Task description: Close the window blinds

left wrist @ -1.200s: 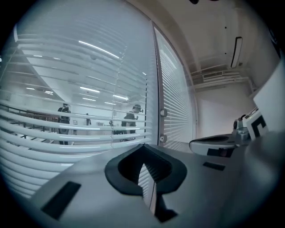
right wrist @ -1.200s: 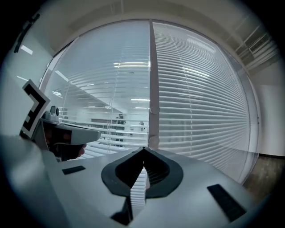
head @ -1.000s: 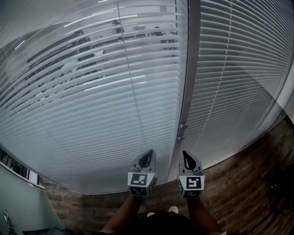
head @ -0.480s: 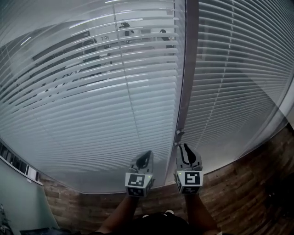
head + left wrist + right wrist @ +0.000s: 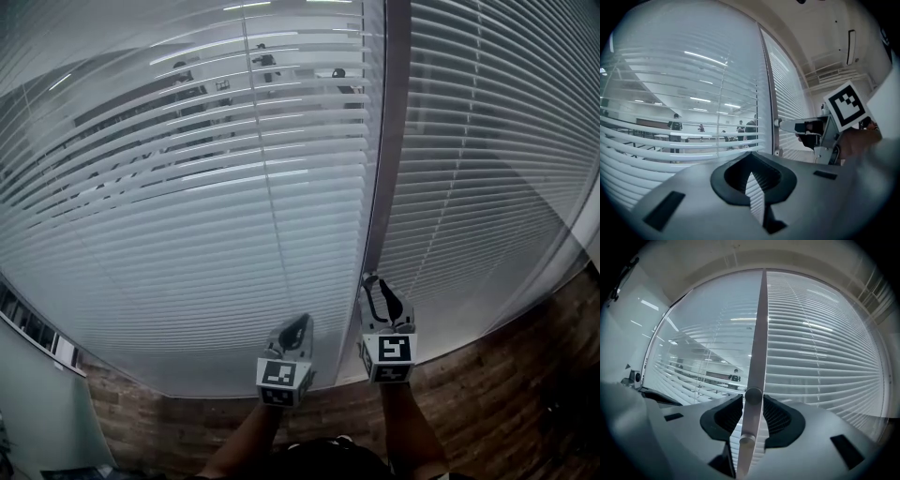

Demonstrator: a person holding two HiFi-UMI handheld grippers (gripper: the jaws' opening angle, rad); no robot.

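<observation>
Since the earlier view, the right gripper (image 5: 377, 283) has come up along the window post (image 5: 389, 141). It was below the two small knobs before and is now level with them. Its jaws, which were together then, have just been opening. In the right gripper view they now stand apart on either side of the upper knob (image 5: 753, 395), and the pads look close to it without clearly pressing on it. The lower knob (image 5: 746, 439) sits just beneath, nearer the camera, on the same post.

The left gripper (image 5: 301, 322) hangs just left of the post. Its jaws are together with nothing between them, and it takes no part in this step.

Beyond the grippers, the blind left of the post (image 5: 187, 206) has its slats tilted partly open. A lit room with people (image 5: 675, 124) standing in it shows through the gaps. The blind right of the post (image 5: 487, 141) looks nearly shut, and nothing behind it shows.

The rise and the opening jaws look like the approach to a grip. The upper knob is probably the control that tilts the slats, though which blind it drives cannot be told from here. The closing itself has not begun. The next move would likely be to squeeze the knob squarely and turn it. A loose hold could slip off such a small round thing.
</observation>
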